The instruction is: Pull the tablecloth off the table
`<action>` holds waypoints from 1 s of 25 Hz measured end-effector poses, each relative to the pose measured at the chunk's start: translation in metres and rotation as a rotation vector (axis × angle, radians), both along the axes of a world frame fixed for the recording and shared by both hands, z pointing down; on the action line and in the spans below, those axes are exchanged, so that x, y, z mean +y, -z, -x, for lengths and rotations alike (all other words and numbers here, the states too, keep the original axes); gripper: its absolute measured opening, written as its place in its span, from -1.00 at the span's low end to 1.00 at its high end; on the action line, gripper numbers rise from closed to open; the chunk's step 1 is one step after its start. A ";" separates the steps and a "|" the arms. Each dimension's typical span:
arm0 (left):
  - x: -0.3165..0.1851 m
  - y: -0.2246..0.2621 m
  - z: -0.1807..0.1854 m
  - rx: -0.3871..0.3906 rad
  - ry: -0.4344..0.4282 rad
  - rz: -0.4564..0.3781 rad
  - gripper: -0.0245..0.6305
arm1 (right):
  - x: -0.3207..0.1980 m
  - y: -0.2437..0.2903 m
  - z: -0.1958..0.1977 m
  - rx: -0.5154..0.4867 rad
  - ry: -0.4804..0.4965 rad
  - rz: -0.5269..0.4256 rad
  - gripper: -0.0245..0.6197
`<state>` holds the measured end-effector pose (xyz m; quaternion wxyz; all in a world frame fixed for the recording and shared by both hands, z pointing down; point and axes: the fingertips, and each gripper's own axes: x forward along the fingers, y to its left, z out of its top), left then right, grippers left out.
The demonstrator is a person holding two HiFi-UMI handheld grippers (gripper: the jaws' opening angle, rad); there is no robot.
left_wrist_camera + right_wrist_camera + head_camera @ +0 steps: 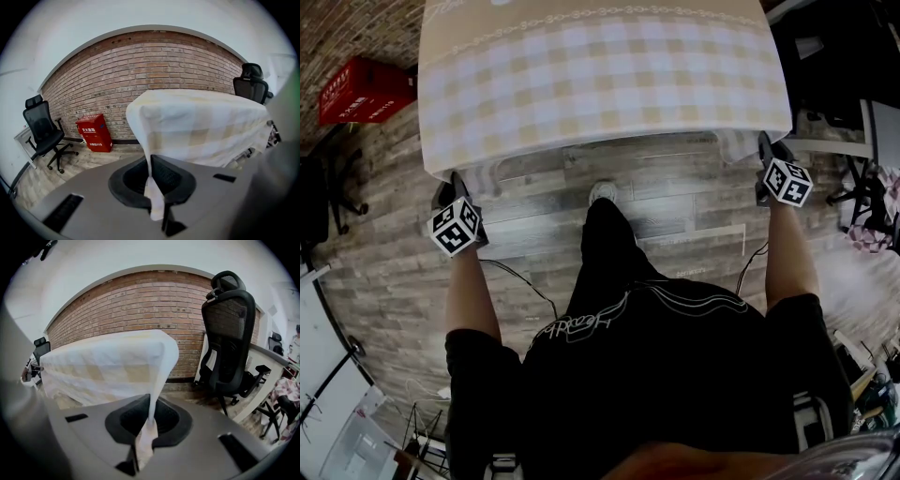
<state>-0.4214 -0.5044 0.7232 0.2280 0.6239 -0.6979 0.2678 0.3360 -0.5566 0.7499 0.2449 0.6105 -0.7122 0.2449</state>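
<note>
Head view first: the checked tablecloth [600,75] lies spread over the table, which is hidden under it, its near edge hanging towards the person. The left gripper [455,186] sits at the cloth's near-left corner and the right gripper [764,152] at the near-right corner, both low over the wood floor [675,202]. A red box [361,89] stands far left.

Over to the left gripper view: the jaws are pinched tight on the cloth's corner, a tuft of fabric poking out below them and the cloth rising taut to the table corner. Behind are a brick wall [140,65] and a black office chair [44,133].

Right gripper view: same story, jaws clamped on the other corner, the fabric stretched up from the pinch.
</note>
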 end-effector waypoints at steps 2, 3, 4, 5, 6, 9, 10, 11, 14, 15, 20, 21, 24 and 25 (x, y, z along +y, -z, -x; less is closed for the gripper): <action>0.004 0.003 0.000 -0.018 -0.003 0.003 -0.89 | 0.003 0.001 0.000 0.022 0.011 0.007 -0.90; 0.006 0.004 0.000 -0.032 -0.005 0.005 -0.89 | 0.005 0.002 0.000 0.034 0.016 0.009 -0.90; 0.008 0.007 0.000 -0.046 -0.006 0.006 -0.89 | 0.007 0.004 0.000 0.042 0.020 0.010 -0.90; 0.011 0.009 0.000 -0.055 -0.006 0.007 -0.89 | 0.010 0.006 0.000 0.047 0.022 0.009 -0.91; 0.014 0.011 0.000 -0.057 -0.005 0.008 -0.89 | 0.014 0.007 -0.001 0.050 0.022 0.009 -0.91; 0.022 0.018 -0.001 -0.045 0.011 0.003 -0.90 | 0.026 0.013 -0.003 0.047 0.010 0.005 -0.93; 0.024 0.021 -0.001 -0.039 0.017 -0.001 -0.90 | 0.029 0.015 -0.003 0.040 0.001 0.000 -0.93; 0.027 0.024 -0.001 -0.035 0.023 -0.006 -0.90 | 0.033 0.018 -0.004 0.030 -0.010 -0.006 -0.93; 0.035 0.038 0.000 -0.035 0.041 -0.025 -0.90 | 0.042 0.028 -0.005 -0.010 -0.046 -0.019 -0.93; 0.039 0.043 0.000 -0.037 0.050 -0.031 -0.90 | 0.046 0.032 -0.005 -0.021 -0.055 -0.021 -0.93; 0.047 0.074 -0.002 -0.027 0.090 -0.078 -0.90 | 0.055 0.060 -0.005 -0.050 -0.086 -0.055 -0.93; 0.047 0.081 -0.003 -0.028 0.090 -0.087 -0.90 | 0.056 0.067 -0.006 -0.055 -0.089 -0.062 -0.93; 0.049 0.103 -0.007 -0.034 0.084 -0.110 -0.90 | 0.058 0.088 -0.007 -0.071 -0.094 -0.084 -0.93; 0.049 0.110 -0.009 -0.034 0.080 -0.119 -0.90 | 0.058 0.096 -0.007 -0.077 -0.097 -0.092 -0.93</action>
